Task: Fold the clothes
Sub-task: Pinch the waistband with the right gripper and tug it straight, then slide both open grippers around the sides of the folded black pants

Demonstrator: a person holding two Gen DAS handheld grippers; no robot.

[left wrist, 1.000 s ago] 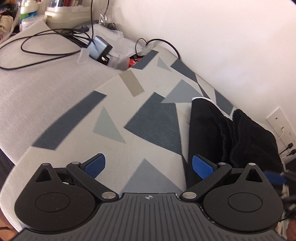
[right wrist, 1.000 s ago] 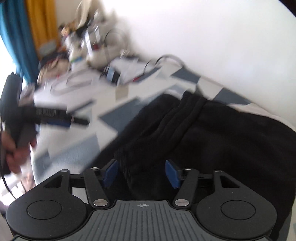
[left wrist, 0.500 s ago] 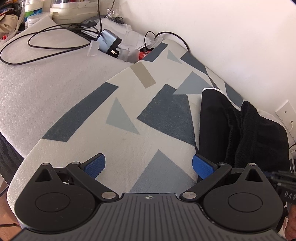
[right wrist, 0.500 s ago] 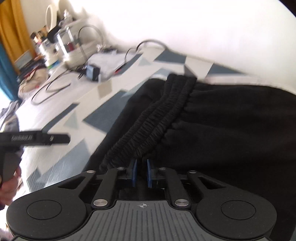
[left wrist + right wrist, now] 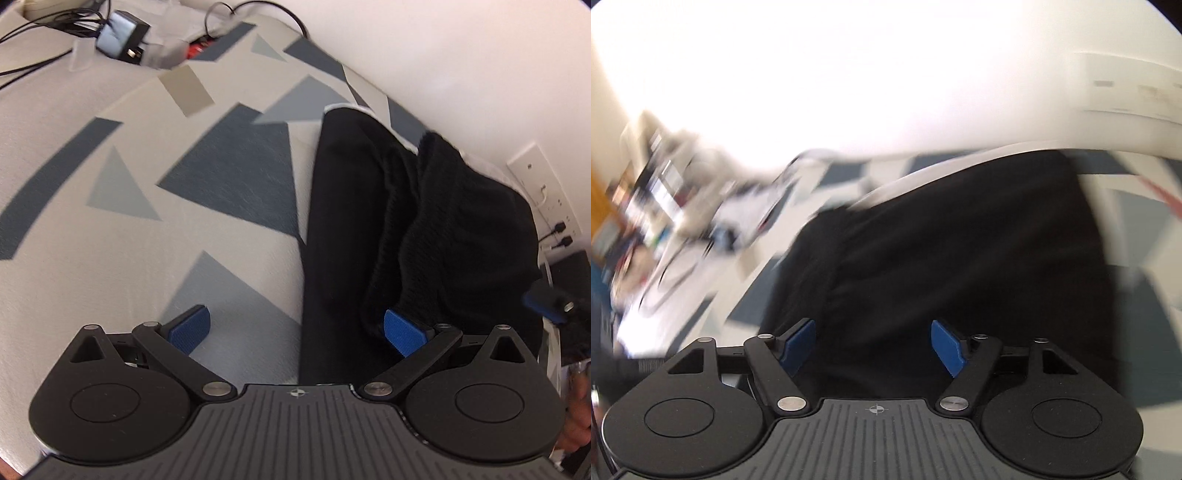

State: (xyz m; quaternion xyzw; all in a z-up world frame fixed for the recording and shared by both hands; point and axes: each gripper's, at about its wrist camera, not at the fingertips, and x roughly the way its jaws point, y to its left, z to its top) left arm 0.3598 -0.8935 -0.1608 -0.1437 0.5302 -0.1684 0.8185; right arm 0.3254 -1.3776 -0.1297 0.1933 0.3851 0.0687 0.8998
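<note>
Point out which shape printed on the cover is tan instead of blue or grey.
The small tan rectangle near the cover's far end, just below the charger. Every other printed shape, like the large dark triangle, is blue or grey.

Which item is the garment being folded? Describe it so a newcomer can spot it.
Start at the padded board with the cream cover printed in grey and navy triangles, set against the white wall. Toward the end near the wall socket lies a black garment, bunched, with a ribbed band. It is the only solid black cloth on the board; the cables and charger sit at the far end.
</note>
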